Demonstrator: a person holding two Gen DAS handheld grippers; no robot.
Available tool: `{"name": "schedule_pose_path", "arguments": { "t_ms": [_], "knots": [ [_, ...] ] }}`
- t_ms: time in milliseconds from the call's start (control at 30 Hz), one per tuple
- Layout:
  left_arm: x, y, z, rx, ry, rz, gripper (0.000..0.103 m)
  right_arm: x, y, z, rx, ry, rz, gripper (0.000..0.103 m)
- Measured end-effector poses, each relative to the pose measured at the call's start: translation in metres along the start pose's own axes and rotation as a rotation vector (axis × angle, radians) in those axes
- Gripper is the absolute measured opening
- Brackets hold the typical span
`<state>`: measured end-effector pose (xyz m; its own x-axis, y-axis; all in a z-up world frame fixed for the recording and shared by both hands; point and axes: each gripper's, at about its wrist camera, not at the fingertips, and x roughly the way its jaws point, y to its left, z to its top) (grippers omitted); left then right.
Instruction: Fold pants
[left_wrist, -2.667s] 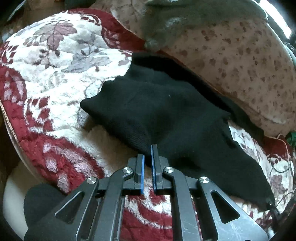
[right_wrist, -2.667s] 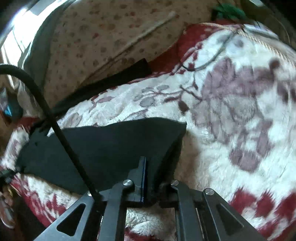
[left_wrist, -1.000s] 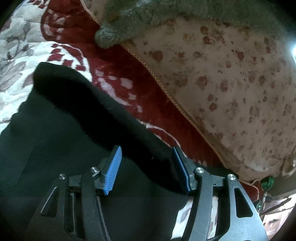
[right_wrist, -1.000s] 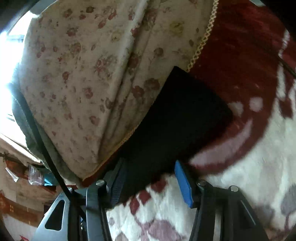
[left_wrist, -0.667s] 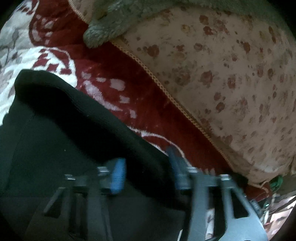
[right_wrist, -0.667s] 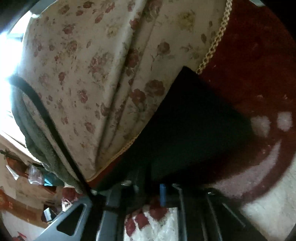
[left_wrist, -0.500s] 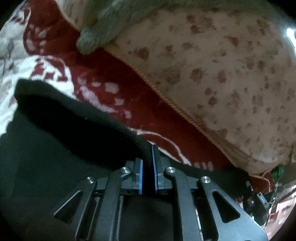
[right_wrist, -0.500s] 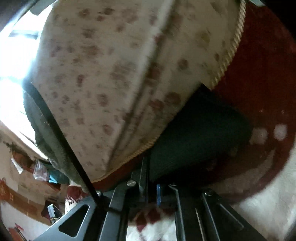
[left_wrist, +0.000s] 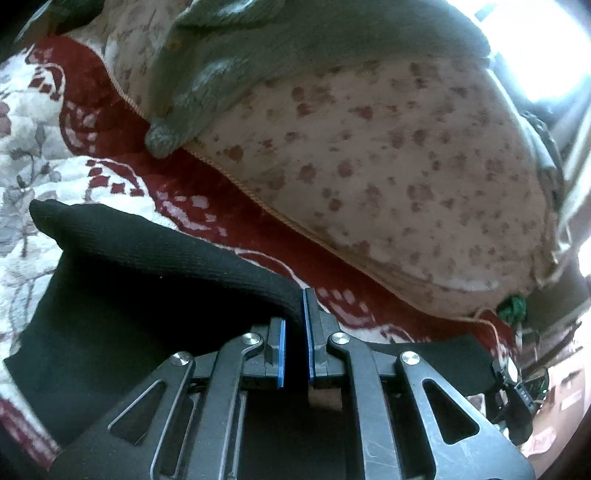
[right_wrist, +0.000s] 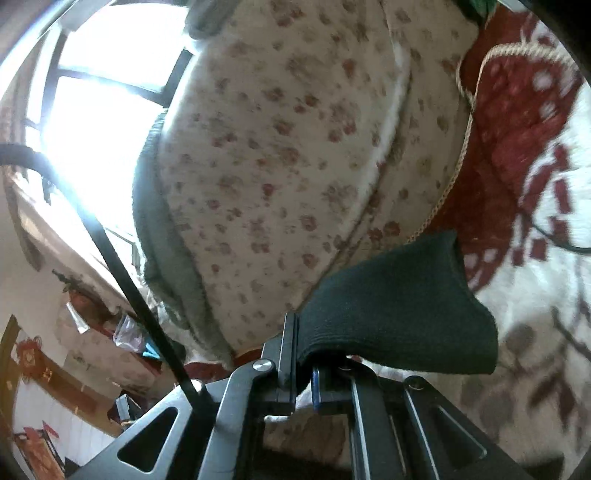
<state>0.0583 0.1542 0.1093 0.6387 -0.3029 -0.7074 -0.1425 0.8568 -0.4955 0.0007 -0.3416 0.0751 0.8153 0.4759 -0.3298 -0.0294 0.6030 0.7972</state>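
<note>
Both grippers clamped on black pants (left_wrist: 140, 258), far edge lifted off red-and-white floral blanket (left_wrist: 74, 173). Left gripper (left_wrist: 294, 347): blue pads pressed together on knit edge, fabric running away to left and sagging back onto blanket. Right gripper (right_wrist: 303, 363): pinching other corner of same edge, with a flap of pants (right_wrist: 399, 302) standing up and draping over its right side. Beige flowered cushion (left_wrist: 388, 177) close behind, grey-green plush throw (left_wrist: 229, 66) lying over its top; bright window (right_wrist: 96, 110) beyond in right wrist view. Step in hand, by the look of it: raising far edge to carry it over nearer part of garment for a fold. Next move likely calls for level, matched travel of both grips toward near edge, edge kept taut between them, then lowering with edges aligned before letting go. Risk: uneven pull dragging lower layer or leaving a skewed, bunched fold.
</note>
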Motion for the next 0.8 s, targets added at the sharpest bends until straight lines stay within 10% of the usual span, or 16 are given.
{"name": "schedule_pose_path", "arguments": {
  "t_ms": [200, 533, 800],
  "knots": [
    [-0.039, 0.004, -0.044, 0.077, -0.014, 0.020, 0.007, -0.056, 0.021, -0.048, -0.093, 0.011, -0.032, 0.005],
    [-0.021, 0.052, -0.115, 0.052, 0.084, 0.130, 0.007, -0.074, -0.055, -0.145, 0.040, 0.135, -0.172, 0.005],
    [-0.017, 0.059, -0.120, 0.029, 0.081, 0.140, 0.007, -0.088, -0.073, -0.136, 0.127, 0.067, -0.176, 0.014]
  ]
}}
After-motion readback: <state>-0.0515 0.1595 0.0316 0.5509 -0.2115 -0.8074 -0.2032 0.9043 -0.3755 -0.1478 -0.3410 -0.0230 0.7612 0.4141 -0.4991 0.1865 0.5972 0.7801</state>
